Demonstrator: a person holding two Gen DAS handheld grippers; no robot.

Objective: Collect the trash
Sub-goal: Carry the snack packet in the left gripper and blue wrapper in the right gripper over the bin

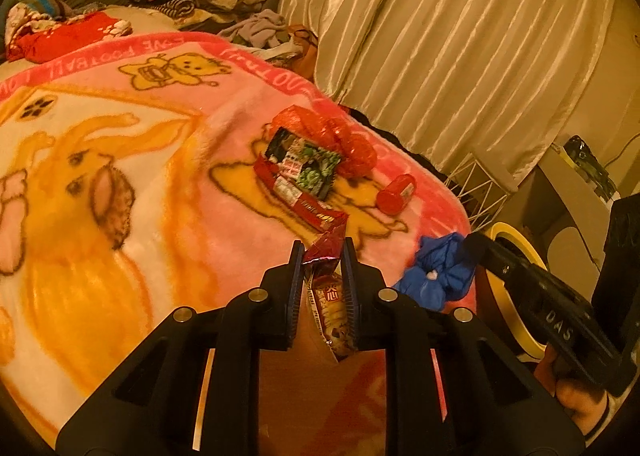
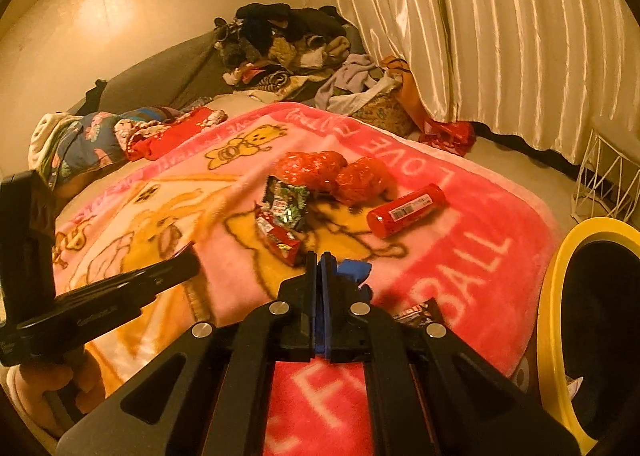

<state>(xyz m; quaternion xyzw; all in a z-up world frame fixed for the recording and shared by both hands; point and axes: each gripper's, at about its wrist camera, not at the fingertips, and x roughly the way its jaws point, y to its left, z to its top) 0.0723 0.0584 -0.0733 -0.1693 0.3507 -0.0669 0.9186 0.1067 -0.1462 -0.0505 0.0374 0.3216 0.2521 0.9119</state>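
On the pink cartoon blanket [image 1: 168, 183] lie a crumpled red plastic bag [image 1: 340, 135], a heap of snack wrappers [image 1: 300, 171] and a red tube [image 1: 396, 191]. My left gripper [image 1: 323, 246] is shut on a red-brown snack wrapper [image 1: 328, 296] that hangs between its fingers, above the blanket. My right gripper [image 2: 319, 256] is shut on a crumpled blue bag [image 2: 354, 270]. The left wrist view shows that blue bag [image 1: 436, 276] hanging at the right gripper [image 1: 470, 242] near the blanket's edge. A dark wrapper [image 2: 416, 312] lies partly hidden under the right gripper.
A yellow-rimmed bin [image 2: 560, 296] stands beside the bed at the right. A white wire basket [image 2: 604, 183] sits below the curtain [image 2: 500, 35]. Piled clothes [image 2: 288, 51] fill the far corner, and the other hand's gripper [image 2: 120, 288] enters from the left.
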